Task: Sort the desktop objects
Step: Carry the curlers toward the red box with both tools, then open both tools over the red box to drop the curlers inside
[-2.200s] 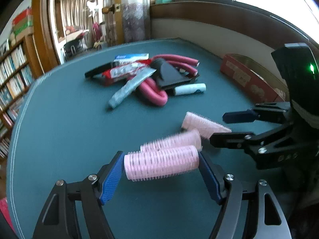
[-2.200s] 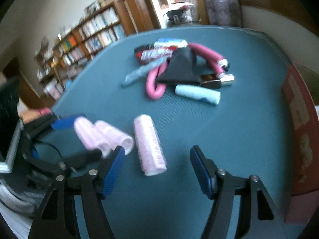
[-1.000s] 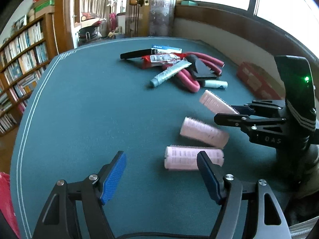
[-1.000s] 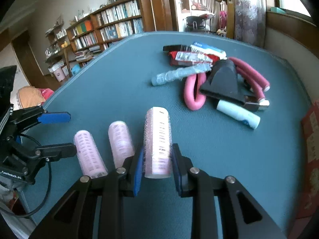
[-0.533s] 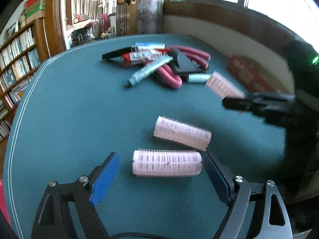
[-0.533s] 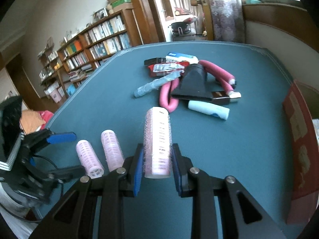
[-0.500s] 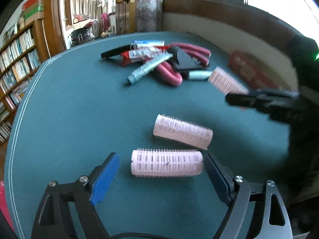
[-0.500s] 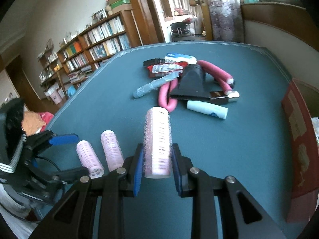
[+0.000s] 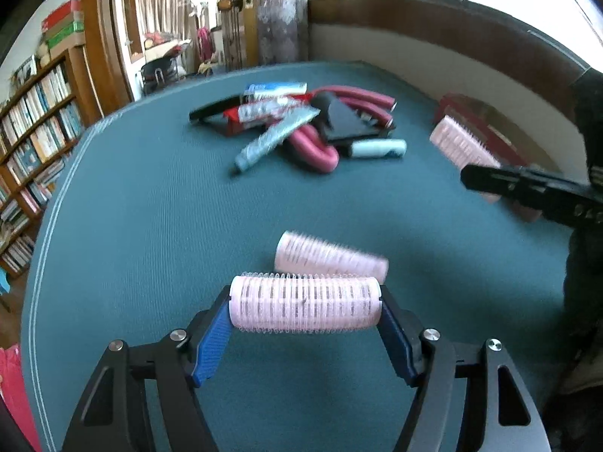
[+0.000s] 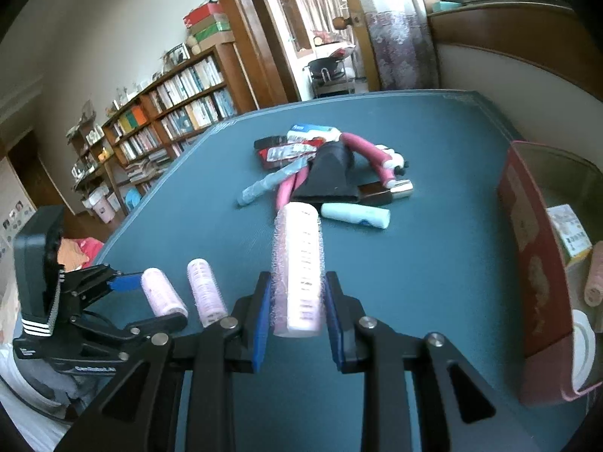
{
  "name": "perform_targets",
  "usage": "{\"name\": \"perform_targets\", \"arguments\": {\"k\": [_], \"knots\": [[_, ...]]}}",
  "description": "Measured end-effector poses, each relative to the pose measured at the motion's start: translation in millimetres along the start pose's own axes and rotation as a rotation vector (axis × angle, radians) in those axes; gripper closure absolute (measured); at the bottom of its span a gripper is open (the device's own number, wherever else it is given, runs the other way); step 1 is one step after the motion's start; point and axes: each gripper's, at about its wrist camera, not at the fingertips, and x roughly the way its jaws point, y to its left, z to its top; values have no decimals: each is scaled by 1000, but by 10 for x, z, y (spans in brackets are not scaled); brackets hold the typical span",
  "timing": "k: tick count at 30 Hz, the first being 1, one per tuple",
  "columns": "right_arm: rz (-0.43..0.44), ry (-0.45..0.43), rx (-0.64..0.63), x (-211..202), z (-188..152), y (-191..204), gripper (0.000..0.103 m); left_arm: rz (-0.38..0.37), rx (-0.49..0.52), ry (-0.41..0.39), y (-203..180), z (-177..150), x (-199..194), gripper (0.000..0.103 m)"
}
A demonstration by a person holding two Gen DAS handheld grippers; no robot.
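My left gripper (image 9: 305, 333) is shut end to end on a pink hair roller (image 9: 304, 309) low over the green table (image 9: 143, 226). A second pink roller (image 9: 329, 258) lies on the table just behind it. My right gripper (image 10: 297, 318) is shut on a third pink roller (image 10: 299, 267) and holds it raised; it shows at the right of the left wrist view (image 9: 458, 145). In the right wrist view the left gripper (image 10: 147, 303) holds its roller (image 10: 162, 297), with the loose roller (image 10: 206, 292) beside it.
A pile lies mid-table: pink foam curlers (image 9: 314, 148), a black nozzle (image 10: 328, 180), tubes (image 9: 273, 137) and a pale blue bottle (image 10: 356, 215). A red box (image 10: 535, 263) with things inside stands at the right edge. Bookshelves stand beyond the table's left side.
My left gripper has closed on the nearest roller, which lay loose between its open jaws before. My right gripper has kept its roller and moved right, towards the red box.
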Motion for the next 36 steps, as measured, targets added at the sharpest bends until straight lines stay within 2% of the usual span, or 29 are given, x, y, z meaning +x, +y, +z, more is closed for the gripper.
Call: {"name": "perform_targets", "arguments": {"k": [9,14,21,28,36], "knots": [[-60,-66,48,-342,6,-309,74,-64,42,-79,-348,386,-145,30],[-147,-138,105,-718,-4,-663,74,-128,89,-113,-685,615,-160,30],[-272,-179,178,-1125,-117,-1122,74,-207,182,-152,-1223,937,-157,30],[-328,-213,244,-1368,-191,-1495,74,-270,282,-165,-1778,1197,-86,30],[-353,-219,280,-1472,-256,-1749,74,-319,346,-142,-2240,1359,117,30]]}}
